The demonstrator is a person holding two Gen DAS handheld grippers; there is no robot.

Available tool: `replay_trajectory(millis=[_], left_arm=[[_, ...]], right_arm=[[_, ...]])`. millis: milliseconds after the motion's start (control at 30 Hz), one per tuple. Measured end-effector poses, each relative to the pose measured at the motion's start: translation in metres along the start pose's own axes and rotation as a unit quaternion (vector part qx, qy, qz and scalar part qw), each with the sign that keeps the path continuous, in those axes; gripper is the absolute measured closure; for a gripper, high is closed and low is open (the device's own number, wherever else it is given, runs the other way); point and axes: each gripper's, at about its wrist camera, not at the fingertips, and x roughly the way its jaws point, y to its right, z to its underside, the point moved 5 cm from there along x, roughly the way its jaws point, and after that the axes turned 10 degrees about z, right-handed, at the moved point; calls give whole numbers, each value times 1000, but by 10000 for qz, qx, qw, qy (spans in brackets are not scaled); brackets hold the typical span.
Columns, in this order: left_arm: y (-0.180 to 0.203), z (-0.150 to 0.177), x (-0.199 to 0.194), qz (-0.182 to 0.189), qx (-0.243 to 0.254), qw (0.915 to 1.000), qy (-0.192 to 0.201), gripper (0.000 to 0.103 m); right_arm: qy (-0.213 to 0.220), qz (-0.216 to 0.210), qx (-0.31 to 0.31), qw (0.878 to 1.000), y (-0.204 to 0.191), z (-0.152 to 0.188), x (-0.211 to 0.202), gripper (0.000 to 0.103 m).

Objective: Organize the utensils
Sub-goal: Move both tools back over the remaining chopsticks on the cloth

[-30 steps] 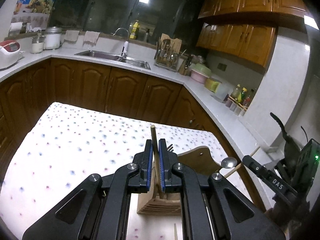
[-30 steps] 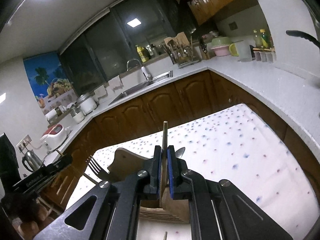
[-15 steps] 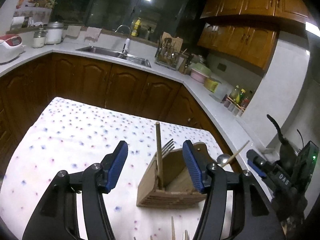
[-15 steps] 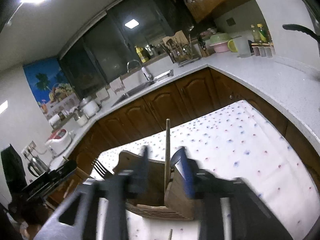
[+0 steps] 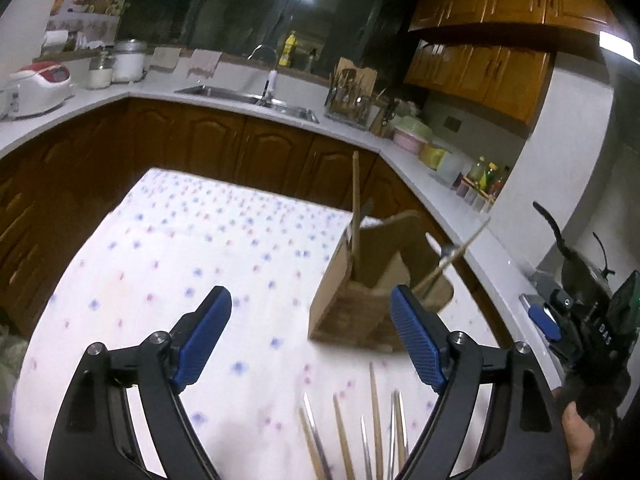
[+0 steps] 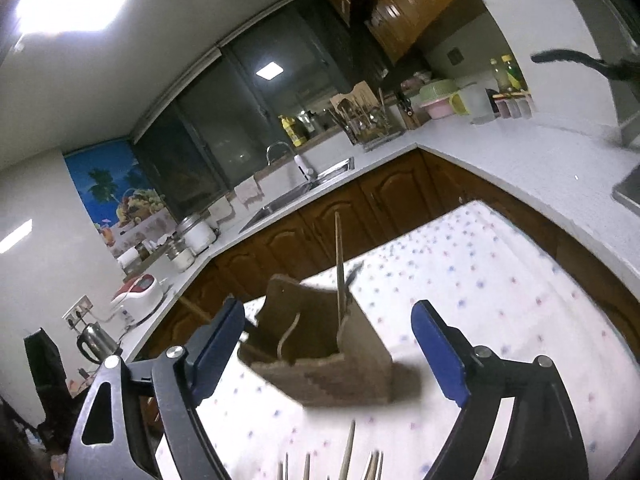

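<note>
A wooden utensil holder [image 5: 360,292] stands on the dotted tablecloth [image 5: 180,264]. Wooden chopsticks [image 5: 355,200] stand upright in it, and another stick with a spoon [image 5: 450,258] leans out to the right. My left gripper [image 5: 310,336] is open and empty, back from the holder. Several loose chopsticks and metal utensils [image 5: 372,432] lie on the cloth between its fingers. In the right wrist view the holder [image 6: 332,352] with an upright chopstick [image 6: 339,264] stands beyond my open, empty right gripper [image 6: 328,352]. Loose utensil tips [image 6: 344,460] show at the bottom edge.
Dark wooden cabinets and a white counter [image 5: 224,100] with a sink [image 5: 256,98] wrap around the table. A dish rack [image 5: 350,98], bowls [image 5: 412,136] and bottles [image 5: 480,184] stand on the counter. The right gripper shows at the right edge of the left wrist view [image 5: 580,328].
Both grippers opened and let go of their chopsticks, which now stand in the holder. Both grippers pulled back from the holder, bringing the loose utensils on the cloth into view.
</note>
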Motion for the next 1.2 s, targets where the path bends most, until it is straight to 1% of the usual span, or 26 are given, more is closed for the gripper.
replay_trajectory(millis=[267,433,600,800,1033,1200], left_arm=[[-3,49,-17,27,-193,9993,-310,20],[-5,70,-25,-6,-260,9988,-413,20],[-10,87,-29,-43,-339,9980,-529,20],[-12,99,-29,-81,-347,9973,-648,20],[-13,111,-21,-140,-346,9957,-848,20],[-16,122,-10,-243,-331,9934,-1068,20]], right_arm=[[-283,113,-13,9995,14,50,-33,15],[-438,241,-19,9987,26,77,-51,15],[-517,338,-88,9981,33,92,-62,15],[-619,380,-166,9972,37,106,-67,15],[-815,420,-216,9956,40,120,-62,15],[-960,460,-353,9937,36,127,-54,16]])
